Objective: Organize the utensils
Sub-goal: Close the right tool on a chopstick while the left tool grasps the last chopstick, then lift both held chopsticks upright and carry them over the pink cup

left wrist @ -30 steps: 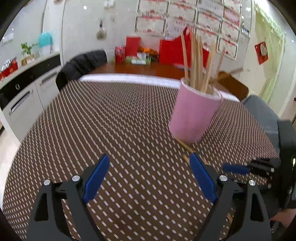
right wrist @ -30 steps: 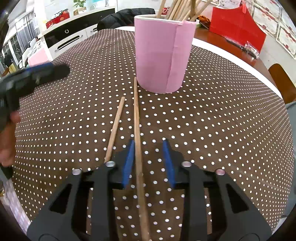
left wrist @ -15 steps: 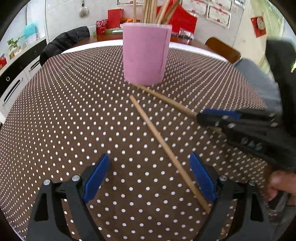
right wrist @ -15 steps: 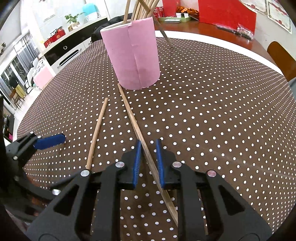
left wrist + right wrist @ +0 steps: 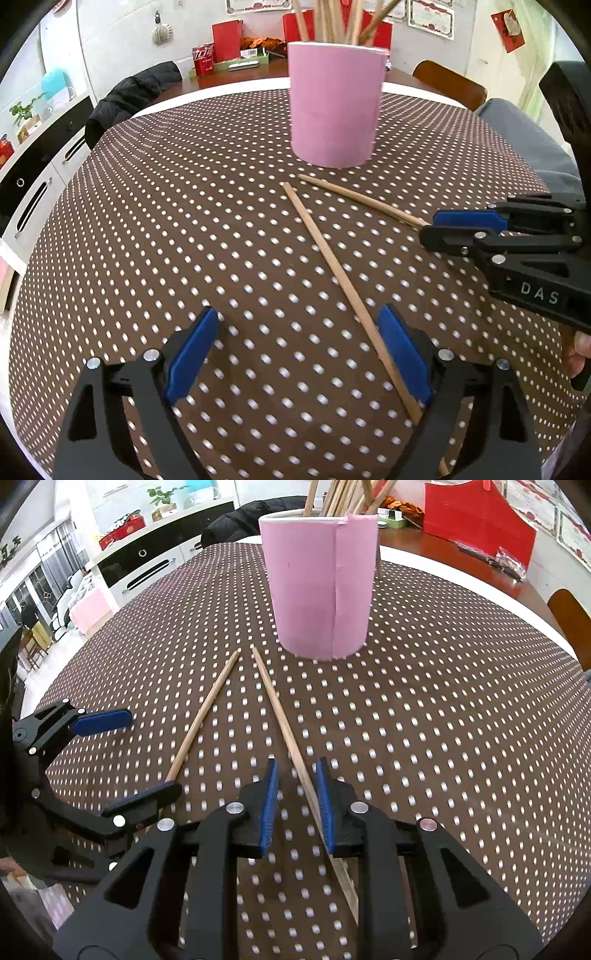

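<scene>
Dotted brown tablecloth (image 5: 443, 720) underlies two loose chopsticks (image 5: 280, 716) lying near the pink holder (image 5: 321, 587), which is already stocked. One chopstick is straddled by the right gripper (image 5: 295, 805), jaws narrow, just reopened slightly, not clamped. The other (image 5: 332, 266) is framed by the wide-open left gripper (image 5: 299, 358). Both are judged still unplaced.

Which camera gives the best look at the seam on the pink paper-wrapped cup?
The right wrist view: the pink paper-wrapped cup turns its overlapping seam toward that camera. The left wrist view shows the cup from a smooth side, seam hidden.
</scene>
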A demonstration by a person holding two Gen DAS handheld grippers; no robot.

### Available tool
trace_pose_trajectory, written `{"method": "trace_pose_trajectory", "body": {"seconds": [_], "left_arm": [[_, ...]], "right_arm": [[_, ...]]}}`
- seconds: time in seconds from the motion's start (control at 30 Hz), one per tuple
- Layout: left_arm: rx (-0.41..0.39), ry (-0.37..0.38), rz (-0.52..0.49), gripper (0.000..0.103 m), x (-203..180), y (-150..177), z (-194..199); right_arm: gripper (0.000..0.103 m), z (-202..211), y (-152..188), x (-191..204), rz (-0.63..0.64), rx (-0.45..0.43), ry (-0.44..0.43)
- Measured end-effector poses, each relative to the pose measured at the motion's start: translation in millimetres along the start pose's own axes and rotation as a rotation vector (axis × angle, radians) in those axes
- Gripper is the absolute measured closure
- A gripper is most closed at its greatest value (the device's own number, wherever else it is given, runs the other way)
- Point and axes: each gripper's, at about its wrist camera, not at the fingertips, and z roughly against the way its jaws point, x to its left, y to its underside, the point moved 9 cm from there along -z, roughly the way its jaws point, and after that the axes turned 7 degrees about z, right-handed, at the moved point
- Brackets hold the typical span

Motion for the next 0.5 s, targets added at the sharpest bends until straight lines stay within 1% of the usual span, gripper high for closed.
{"method": "trace_pose_trajectory", "body": {"seconds": [0.07,0.13,0.2,0.23,0.27,0.3,0.33,0.37,0.43,0.5], "left_arm": [[0.004,-0.001,-0.007,0.016,3.1,-7.3,-3.4],[0.012,0.012,-0.019,0.016,4.2,-14.1,-7.8],[0.018,0.028,-0.027,0.021,4.7,-19.0,-10.0],[0.013,0.035,-0.035,0.033,4.1,-21.3,-9.2],[0.009,0.044,-0.047,0.052,2.3,-23.0,-7.2],[0.011,0.049,-0.055,0.062,2.1,-24.3,-6.1],[0.015,0.057,-0.063,0.081,1.2,-24.5,-5.0],[0.019,0.067,-0.068,0.092,1.1,-24.0,-3.8],[0.019,0.093,-0.065,0.093,3.2,-23.3,-1.1],[0.012,0.105,-0.045,0.096,10.2,-22.6,2.2]], "right_arm": [[0.076,-5.2,-7.6,0.1,0.009,0.002,0.004],[0.075,-9.5,-13.0,0.7,0.013,0.0,0.0],[0.073,-12.2,-16.7,2.6,0.032,0.006,0.005],[0.074,-13.6,-17.8,6.4,0.055,0.013,0.007],[0.077,-14.3,-18.1,8.9,0.077,0.02,0.028],[0.081,-13.7,-17.5,8.5,0.088,0.025,0.044],[0.094,-13.4,-17.9,8.3,0.088,0.025,0.054],[0.094,-12.9,-17.9,6.6,0.071,0.021,0.06],[0.096,-10.5,-16.3,5.0,0.046,0.007,0.063],[0.097,-1.9,-13.2,4.7,0.019,-0.019,0.035]]}}
